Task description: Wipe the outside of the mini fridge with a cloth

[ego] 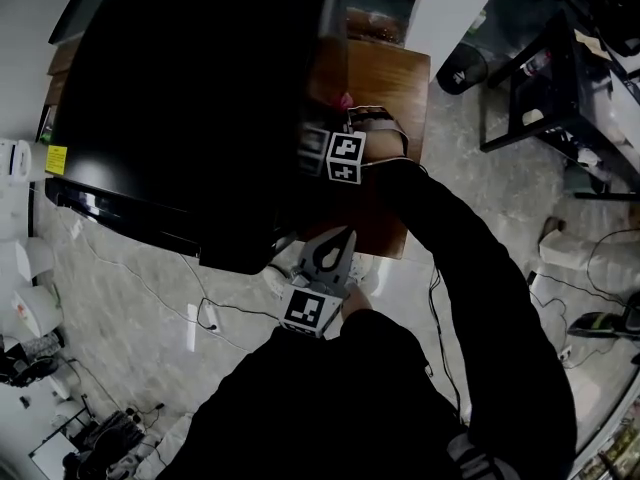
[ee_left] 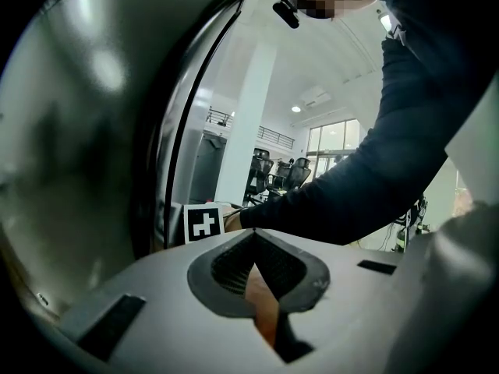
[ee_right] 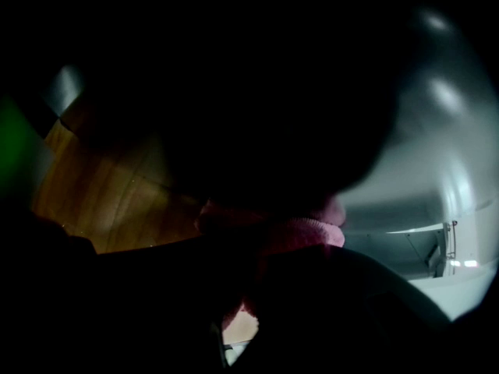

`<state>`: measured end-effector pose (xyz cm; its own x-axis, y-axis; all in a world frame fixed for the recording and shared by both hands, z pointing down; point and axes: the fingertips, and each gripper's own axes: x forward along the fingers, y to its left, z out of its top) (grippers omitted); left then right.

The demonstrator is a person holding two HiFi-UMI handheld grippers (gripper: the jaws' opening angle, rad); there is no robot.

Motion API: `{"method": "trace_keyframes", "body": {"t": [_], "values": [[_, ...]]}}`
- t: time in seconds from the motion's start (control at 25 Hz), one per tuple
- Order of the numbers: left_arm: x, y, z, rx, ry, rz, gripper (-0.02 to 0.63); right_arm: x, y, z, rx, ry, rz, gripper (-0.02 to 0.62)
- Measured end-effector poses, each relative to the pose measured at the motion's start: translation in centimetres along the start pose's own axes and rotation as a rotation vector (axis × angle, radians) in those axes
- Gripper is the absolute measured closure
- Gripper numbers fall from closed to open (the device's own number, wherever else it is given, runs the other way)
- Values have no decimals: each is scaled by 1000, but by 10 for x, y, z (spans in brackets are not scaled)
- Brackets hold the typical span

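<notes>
The black mini fridge (ego: 180,88) stands on a wooden table (ego: 385,78) and fills the upper left of the head view. My right gripper (ego: 355,123) is at the fridge's right side, shut on a pink cloth (ego: 346,99) that lies against the fridge wall. In the right gripper view the cloth (ee_right: 308,231) bunches between the dark jaws, with the glossy fridge (ee_right: 437,131) to the right and the table (ee_right: 101,185) to the left. My left gripper (ego: 340,243) hangs shut and empty below the fridge's near corner. Its tips (ee_left: 253,240) meet beside the fridge side (ee_left: 78,131).
A black metal frame (ego: 545,78) stands on the marble floor at the right. Cables (ego: 200,313) trail across the floor below the fridge. White appliances (ego: 20,158) sit at the left edge. The table's near edge (ego: 385,248) is next to my left gripper.
</notes>
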<state>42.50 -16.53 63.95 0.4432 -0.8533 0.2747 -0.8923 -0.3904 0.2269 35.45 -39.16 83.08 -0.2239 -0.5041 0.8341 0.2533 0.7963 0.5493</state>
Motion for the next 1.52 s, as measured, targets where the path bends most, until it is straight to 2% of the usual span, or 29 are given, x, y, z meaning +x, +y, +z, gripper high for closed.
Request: {"method": "trace_keyframes", "body": {"t": [0.2, 0.32, 0.48, 0.64, 0.84, 1.08, 1.28, 1.52], "values": [[-11, -4, 9, 1, 0, -3, 601, 0, 8, -1, 23, -5, 32, 534], [-16, -7, 21, 22, -10, -12, 600, -24, -6, -12, 51, -1, -10, 534], [-33, -13, 45, 70, -45, -52, 601, -97, -30, -25, 91, -35, -105, 534], [-54, -24, 73, 55, -72, -95, 600, -192, -48, -27, 134, -74, -198, 534], [-90, -37, 98, 98, -127, -143, 600, -302, -54, 0, 172, -128, -281, 534], [-125, -47, 129, 107, -187, -191, 600, -377, -57, 34, 179, -138, -345, 534], [-151, -51, 141, 125, -213, -225, 600, -415, -57, 57, 179, -131, -385, 534], [-172, -53, 135, 126, -203, -239, 600, -412, -47, 87, 116, -110, -380, 534]]}}
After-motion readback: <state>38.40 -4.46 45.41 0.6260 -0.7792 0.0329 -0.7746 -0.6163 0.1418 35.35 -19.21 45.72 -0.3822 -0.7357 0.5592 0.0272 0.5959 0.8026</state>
